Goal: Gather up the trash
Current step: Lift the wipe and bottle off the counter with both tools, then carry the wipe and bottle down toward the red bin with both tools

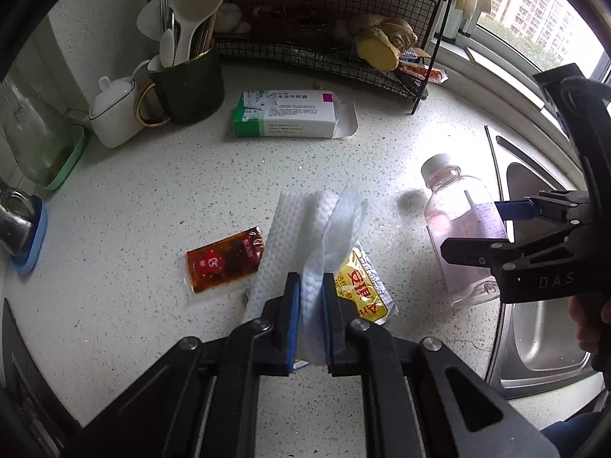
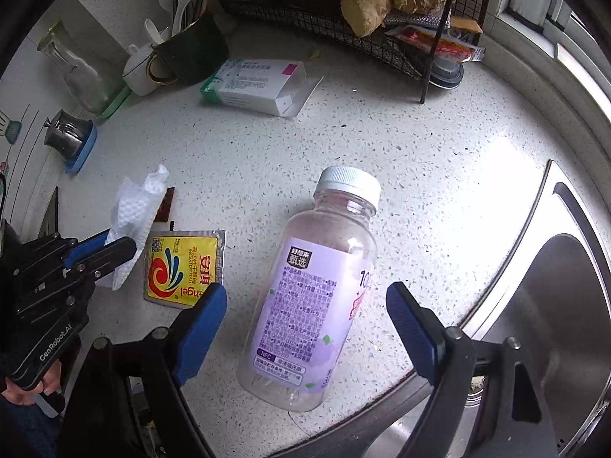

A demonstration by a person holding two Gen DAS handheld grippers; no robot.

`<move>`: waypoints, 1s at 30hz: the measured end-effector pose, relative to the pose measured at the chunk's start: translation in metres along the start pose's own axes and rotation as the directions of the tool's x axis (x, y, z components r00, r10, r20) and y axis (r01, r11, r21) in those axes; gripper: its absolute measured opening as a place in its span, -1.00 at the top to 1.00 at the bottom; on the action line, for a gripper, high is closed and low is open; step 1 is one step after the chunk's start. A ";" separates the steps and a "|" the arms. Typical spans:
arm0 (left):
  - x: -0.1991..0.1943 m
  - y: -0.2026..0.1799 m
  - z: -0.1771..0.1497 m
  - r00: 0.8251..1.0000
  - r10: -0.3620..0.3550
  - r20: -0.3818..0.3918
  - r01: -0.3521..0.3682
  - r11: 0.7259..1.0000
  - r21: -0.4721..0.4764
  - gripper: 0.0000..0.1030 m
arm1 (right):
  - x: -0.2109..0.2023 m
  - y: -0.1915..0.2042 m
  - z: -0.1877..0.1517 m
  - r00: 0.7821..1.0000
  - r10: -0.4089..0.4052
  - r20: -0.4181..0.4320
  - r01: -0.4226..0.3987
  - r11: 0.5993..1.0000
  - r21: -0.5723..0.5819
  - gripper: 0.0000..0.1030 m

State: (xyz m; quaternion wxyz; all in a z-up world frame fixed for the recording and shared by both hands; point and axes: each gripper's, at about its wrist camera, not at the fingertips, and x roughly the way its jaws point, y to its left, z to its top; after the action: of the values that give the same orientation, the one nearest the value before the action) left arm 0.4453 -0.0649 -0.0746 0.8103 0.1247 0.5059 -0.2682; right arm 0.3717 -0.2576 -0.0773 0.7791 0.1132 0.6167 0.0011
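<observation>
My left gripper (image 1: pixel 309 286) is shut on a crumpled white paper towel (image 1: pixel 317 229), lifted above the speckled counter. Under it lie a red sauce packet (image 1: pixel 225 263) and a yellow yeast packet (image 1: pixel 364 290). An empty clear bottle (image 2: pixel 309 297) with a white cap and purple label lies on its side near the sink. My right gripper (image 2: pixel 305 297) hangs above it, open, its blue pads apart on either side of the bottle without touching it. In the right wrist view the left gripper (image 2: pixel 114 246) holds the paper towel (image 2: pixel 133 213) beside the yellow yeast packet (image 2: pixel 183 267).
A white and green medicine box (image 1: pixel 286 114) with an open flap lies further back. Behind it stand a black wire rack (image 1: pixel 324 38) with ginger, a dark mug (image 1: pixel 187 87) of utensils and a white pot (image 1: pixel 114 110). The steel sink (image 2: pixel 542 305) borders the counter at right.
</observation>
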 end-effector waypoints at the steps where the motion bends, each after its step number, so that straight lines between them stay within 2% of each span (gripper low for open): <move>1: -0.002 0.000 -0.002 1.000 0.003 0.010 -0.003 1.000 0.002 0.83 | 0.005 0.000 0.001 1.000 -0.003 -0.006 0.003 1.000 0.006 -0.64; 4: -0.002 0.000 -0.008 1.000 0.011 0.006 -0.011 1.000 -0.004 0.83 | 0.015 0.000 0.002 1.000 0.011 -0.011 -0.011 1.000 0.024 -0.62; 6: -0.002 0.002 -0.012 1.000 0.016 0.000 -0.016 1.000 -0.014 0.83 | 0.019 0.003 0.002 1.000 0.001 -0.013 -0.001 1.000 0.014 -0.48; 7: -0.001 0.002 -0.013 1.000 0.016 -0.004 -0.016 1.000 -0.018 0.83 | 0.020 0.005 0.002 1.000 -0.004 -0.017 0.005 1.000 0.004 -0.25; 8: -0.002 0.003 -0.015 1.000 0.018 -0.004 -0.018 1.000 -0.023 0.83 | 0.020 0.007 0.001 1.000 -0.001 -0.019 0.001 1.000 -0.005 -0.15; 14: -0.015 0.005 -0.030 1.000 0.022 -0.002 -0.022 0.999 -0.048 0.83 | 0.013 0.025 -0.010 1.000 0.001 0.013 0.000 0.996 -0.084 0.02; 20: -0.045 0.005 -0.067 1.000 0.013 -0.012 -0.014 0.997 -0.080 0.83 | -0.017 0.044 -0.037 0.996 0.036 0.080 -0.023 0.987 -0.159 0.04; 30: -0.121 -0.003 -0.178 0.999 0.041 -0.005 -0.041 0.984 -0.171 0.83 | -0.062 0.099 -0.110 0.985 0.116 0.125 -0.076 0.954 -0.290 0.04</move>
State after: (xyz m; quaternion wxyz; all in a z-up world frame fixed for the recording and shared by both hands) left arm 0.2682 0.0539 -0.0486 0.8229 0.0654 0.5251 -0.2071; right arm 0.2653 -0.1502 -0.0239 0.8279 0.0296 0.5472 0.1197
